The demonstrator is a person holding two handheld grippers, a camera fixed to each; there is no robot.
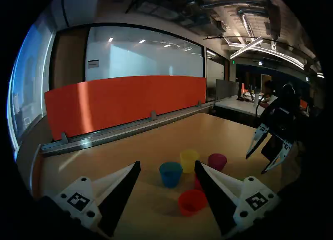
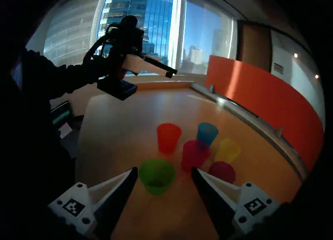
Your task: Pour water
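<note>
Several plastic cups stand grouped on the wooden table (image 1: 137, 148). In the left gripper view a blue cup (image 1: 170, 174), a yellow cup (image 1: 189, 159), a magenta cup (image 1: 217, 161) and an orange-red cup (image 1: 192, 201) lie ahead of my open left gripper (image 1: 166, 163). A red cup is partly hidden behind its right finger. My right gripper (image 1: 255, 164) hangs open at the far right. In the right gripper view a green cup (image 2: 157, 175) stands just ahead of my open right gripper (image 2: 163, 169). Behind it are the orange-red cup (image 2: 168, 137), red cup (image 2: 195, 154), blue cup (image 2: 207, 133), yellow cup (image 2: 227, 150) and magenta cup (image 2: 222, 171).
An orange divider panel (image 1: 125, 100) on a metal rail (image 1: 120, 132) runs along the table's far edge. Large windows (image 2: 137, 36) stand beyond the table end. A person in a dark sleeve (image 2: 62, 80) holds the left gripper (image 2: 171, 72) above the table. More desks (image 1: 237, 102) stand behind.
</note>
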